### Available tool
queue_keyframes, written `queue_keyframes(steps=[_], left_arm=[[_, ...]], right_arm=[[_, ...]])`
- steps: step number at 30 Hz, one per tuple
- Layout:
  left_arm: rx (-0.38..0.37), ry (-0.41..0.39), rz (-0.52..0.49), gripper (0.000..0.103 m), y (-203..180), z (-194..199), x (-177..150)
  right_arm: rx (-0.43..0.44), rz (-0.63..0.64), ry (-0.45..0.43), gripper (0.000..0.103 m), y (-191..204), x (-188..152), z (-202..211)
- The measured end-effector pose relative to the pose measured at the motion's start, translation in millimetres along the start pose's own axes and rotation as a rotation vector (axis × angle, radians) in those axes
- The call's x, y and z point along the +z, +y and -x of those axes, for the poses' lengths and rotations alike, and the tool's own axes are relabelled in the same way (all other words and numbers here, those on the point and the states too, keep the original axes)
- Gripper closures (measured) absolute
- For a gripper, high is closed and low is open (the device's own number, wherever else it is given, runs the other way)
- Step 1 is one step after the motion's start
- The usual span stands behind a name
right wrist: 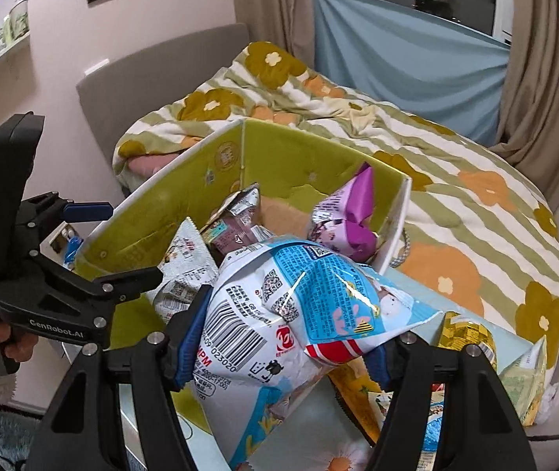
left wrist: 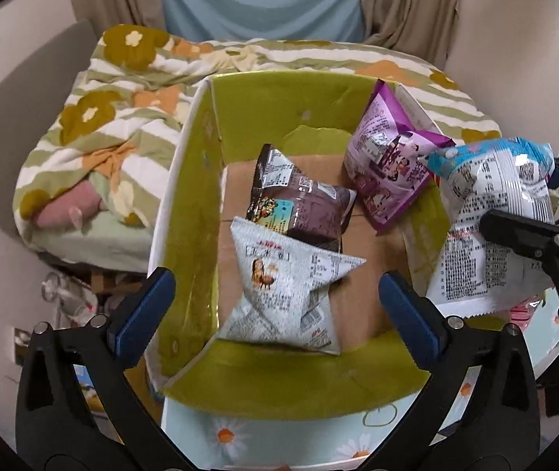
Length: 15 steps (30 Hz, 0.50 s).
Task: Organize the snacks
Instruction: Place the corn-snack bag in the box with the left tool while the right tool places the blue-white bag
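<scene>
The right gripper (right wrist: 283, 349) clamps a crinkled blue-and-white snack bag (right wrist: 303, 314), barcode showing, at the right rim of the green-lined box (left wrist: 279, 114). Over that box, the left gripper (left wrist: 275, 310) hangs wide open above a white packet (left wrist: 279, 294); brown (left wrist: 299, 204) and purple (left wrist: 385, 157) packets lie farther inside.

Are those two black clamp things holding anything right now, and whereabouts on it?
The right tool pinches the crinkly blue-and-white snack bag across its lower part, near the barcode. The left tool is open and holds nothing.
</scene>
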<state>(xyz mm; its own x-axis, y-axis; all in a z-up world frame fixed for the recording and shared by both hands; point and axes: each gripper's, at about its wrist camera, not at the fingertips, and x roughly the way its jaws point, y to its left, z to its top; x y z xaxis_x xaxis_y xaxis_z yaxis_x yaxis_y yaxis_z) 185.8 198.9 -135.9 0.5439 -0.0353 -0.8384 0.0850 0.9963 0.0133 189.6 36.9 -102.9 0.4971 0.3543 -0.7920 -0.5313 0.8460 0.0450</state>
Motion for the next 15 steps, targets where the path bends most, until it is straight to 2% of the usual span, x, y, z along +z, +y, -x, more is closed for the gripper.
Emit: queue_keyframes(steps=[6,10,15], left_arm=[[0.049,-0.001,0.028,0.0,-0.5,12.6,-3.2],[0.044,-0.003,0.057,0.0,8.8,13.2,0.0],[0.061,-0.004,0.051,0.0,11.2,9.8,6.6]], right_arm=[[0.054,0.01,0.001,0.038,0.3,7.7,1.8],[0.098,0.001,0.043,0.038,2.3,6.9,-13.3],[0.112,0.01,0.068,0.037,5.9,9.8,-29.7]])
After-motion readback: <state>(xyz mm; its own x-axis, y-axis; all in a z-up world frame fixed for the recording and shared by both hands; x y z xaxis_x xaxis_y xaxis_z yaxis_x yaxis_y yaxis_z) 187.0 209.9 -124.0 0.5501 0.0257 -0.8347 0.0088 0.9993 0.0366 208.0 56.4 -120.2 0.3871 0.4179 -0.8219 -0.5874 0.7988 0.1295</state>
